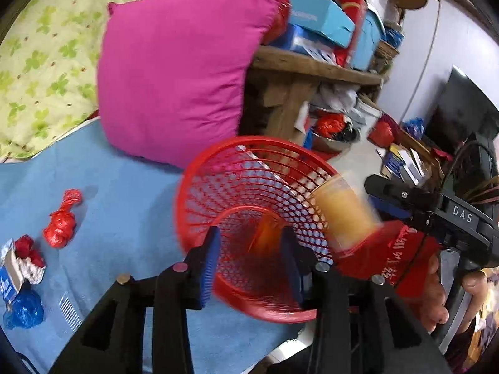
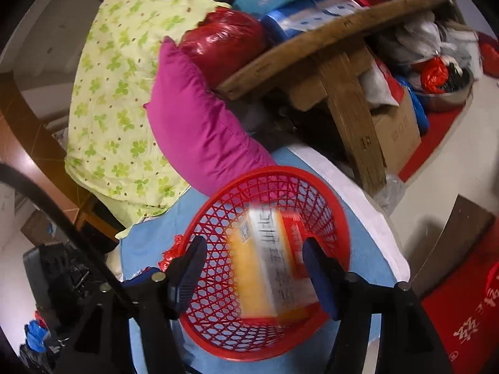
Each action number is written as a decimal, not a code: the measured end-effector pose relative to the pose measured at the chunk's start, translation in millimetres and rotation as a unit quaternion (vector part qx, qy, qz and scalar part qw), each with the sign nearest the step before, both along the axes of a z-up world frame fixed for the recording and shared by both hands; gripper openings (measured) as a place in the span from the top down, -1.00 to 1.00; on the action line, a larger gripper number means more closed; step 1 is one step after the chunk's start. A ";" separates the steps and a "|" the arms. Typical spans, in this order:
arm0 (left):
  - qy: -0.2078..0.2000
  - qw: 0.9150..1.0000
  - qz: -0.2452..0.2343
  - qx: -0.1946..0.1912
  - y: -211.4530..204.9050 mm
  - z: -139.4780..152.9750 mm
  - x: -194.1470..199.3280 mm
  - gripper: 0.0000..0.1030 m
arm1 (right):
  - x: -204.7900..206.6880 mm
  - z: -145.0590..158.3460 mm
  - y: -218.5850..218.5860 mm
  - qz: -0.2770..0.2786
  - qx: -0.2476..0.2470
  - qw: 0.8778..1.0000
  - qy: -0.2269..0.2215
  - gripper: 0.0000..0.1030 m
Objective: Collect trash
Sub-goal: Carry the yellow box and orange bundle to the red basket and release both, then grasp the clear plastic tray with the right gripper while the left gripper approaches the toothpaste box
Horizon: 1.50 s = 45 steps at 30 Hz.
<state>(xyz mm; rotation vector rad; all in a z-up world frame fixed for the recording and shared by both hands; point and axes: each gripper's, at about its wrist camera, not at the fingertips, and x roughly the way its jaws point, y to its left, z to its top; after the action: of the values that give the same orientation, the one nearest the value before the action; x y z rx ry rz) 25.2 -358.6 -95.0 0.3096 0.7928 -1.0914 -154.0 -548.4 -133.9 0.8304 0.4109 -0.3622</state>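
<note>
A red mesh basket [image 1: 249,193] lies on the blue bed sheet [image 1: 124,212]; it also shows in the right wrist view [image 2: 218,296]. A blurred yellow cup with a white label [image 2: 268,261] sits between my right gripper's [image 2: 259,268] spread fingers, over the basket's mouth; the cup [image 1: 343,212] shows at the basket rim in the left wrist view. My left gripper [image 1: 249,258] is open at the basket's near rim. A knotted red bag [image 1: 60,221], crumpled red-white wrappers [image 1: 26,258] and a blue bag [image 1: 23,311] lie at the left.
A magenta pillow [image 1: 177,71] and a green-patterned quilt [image 1: 40,62] lie behind the basket. A wooden table [image 1: 312,68] piled with boxes stands beside the bed, with clutter under it. The bed's edge [image 2: 368,205] runs right of the basket.
</note>
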 end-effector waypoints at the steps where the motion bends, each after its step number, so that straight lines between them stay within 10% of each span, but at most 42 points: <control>1: -0.001 1.000 0.002 -0.004 5.9 2.8 2.1 0.20 | -1.8 -1.3 -0.5 -0.001 0.002 1.000 -0.006 -0.31; 8: -0.063 0.992 0.105 -0.029 127.4 18.3 32.7 -0.13 | 5.1 43.4 45.6 0.017 -0.076 0.992 -0.096 -0.31; 13: -0.098 0.970 0.224 0.004 251.7 -0.6 65.3 -0.14 | 39.7 81.7 121.1 0.116 -0.143 0.971 -0.155 -0.31; 22: -0.044 0.929 0.366 -0.016 405.0 -38.6 118.1 -0.16 | 192.9 17.2 239.6 0.327 -0.085 0.941 -0.015 -0.31; 27: -0.026 0.929 0.368 -0.027 408.5 -58.6 128.3 -0.17 | 271.9 -58.0 267.3 0.353 -0.051 0.928 0.108 -0.30; 37: 0.011 0.930 0.359 -0.082 365.0 -48.6 187.0 -0.39 | 328.9 -100.4 303.8 0.354 -0.093 0.915 0.170 -0.28; 40: 0.047 0.931 0.348 -0.098 342.2 -54.4 202.9 -0.49 | 336.6 -114.7 305.9 0.360 -0.105 0.907 0.192 0.30; 45: 0.067 0.924 0.366 -0.093 308.3 -69.6 221.5 -0.55 | 329.5 -117.6 281.4 0.346 -0.081 0.917 0.183 0.49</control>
<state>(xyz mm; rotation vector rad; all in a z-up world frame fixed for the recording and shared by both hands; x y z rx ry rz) 246.8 -50.3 -164.5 -0.2228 0.8208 -0.4710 175.5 -266.9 -251.6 0.4072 0.9751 0.1180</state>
